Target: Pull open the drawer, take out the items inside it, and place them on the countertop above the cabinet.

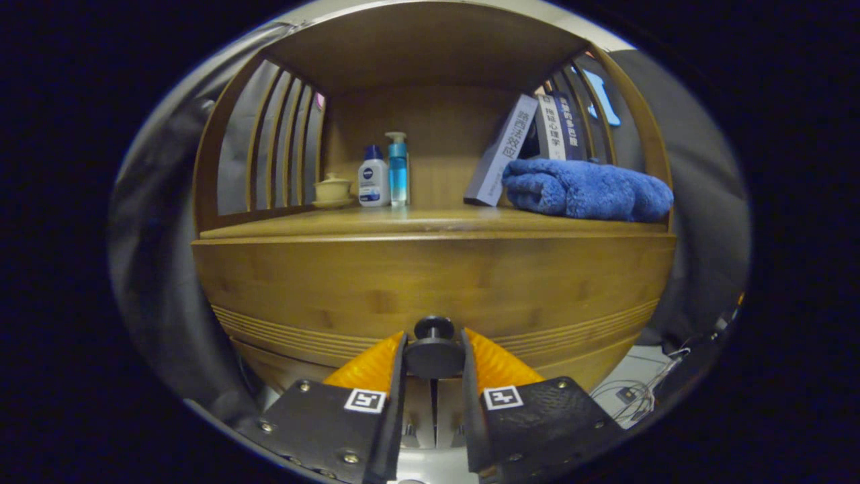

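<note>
One claw: the claw stands low in front of the wooden cabinet, its two fingers on either side of the round black drawer knob; both seem to press on the knob's wide disc.
Drawer: the wide bamboo-brown drawer front with fine horizontal grooves looks closed, flush under the surface; what is inside is hidden.
Surface: the brown wooden cabinet top lies just above the drawer, under a wooden roof with slatted sides.
Left back: a small cream lidded cup on a saucer, beside it a white bottle with a blue cap, then a clear blue pump bottle, all upright near the back wall.
Right: a folded fluffy blue towel lies on the surface; behind it some books lean to the right.
Floor: thin cables lie right of the cabinet.
</note>
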The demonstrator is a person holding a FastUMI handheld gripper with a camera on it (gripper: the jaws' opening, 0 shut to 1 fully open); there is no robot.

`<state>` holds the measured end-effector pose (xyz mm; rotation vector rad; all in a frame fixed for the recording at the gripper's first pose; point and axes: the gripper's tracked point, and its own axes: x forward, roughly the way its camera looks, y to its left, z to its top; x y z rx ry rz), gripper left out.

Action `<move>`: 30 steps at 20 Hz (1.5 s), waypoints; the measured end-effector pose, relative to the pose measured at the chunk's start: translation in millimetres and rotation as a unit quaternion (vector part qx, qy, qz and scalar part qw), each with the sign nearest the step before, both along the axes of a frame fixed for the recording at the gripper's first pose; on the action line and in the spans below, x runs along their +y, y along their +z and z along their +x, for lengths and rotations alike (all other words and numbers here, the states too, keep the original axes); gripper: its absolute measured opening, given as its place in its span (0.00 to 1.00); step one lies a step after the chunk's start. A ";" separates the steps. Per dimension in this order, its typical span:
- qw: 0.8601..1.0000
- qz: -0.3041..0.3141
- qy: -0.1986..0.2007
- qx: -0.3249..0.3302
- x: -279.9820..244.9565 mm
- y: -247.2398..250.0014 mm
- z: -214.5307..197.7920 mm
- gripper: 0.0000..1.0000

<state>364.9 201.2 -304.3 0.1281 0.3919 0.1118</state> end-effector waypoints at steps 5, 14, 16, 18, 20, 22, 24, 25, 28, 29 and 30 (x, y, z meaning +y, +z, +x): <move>1.000 0.013 -0.004 0.024 -3.2 -2.2 -12.9 0.28; 0.999 0.009 0.008 0.033 -23.2 13.2 -111.0 0.28; 0.999 0.002 0.013 0.035 -28.1 15.4 -131.2 0.28; 0.999 0.001 0.016 0.045 -32.0 13.0 -150.4 0.28; 0.999 0.004 0.014 0.043 -35.8 13.6 -163.5 0.28; 0.999 0.003 0.017 0.047 -38.5 14.3 -176.6 0.28; 0.998 0.000 0.019 0.052 -40.0 13.5 -183.9 0.28; 0.998 0.000 0.019 0.059 -39.8 12.2 -184.5 0.28; 0.997 -0.004 0.035 0.070 -38.1 16.5 -190.7 0.33; 0.997 -0.006 0.040 0.059 -38.9 27.0 -192.3 0.37; 0.998 -0.015 0.043 0.049 -42.5 39.6 -196.5 0.41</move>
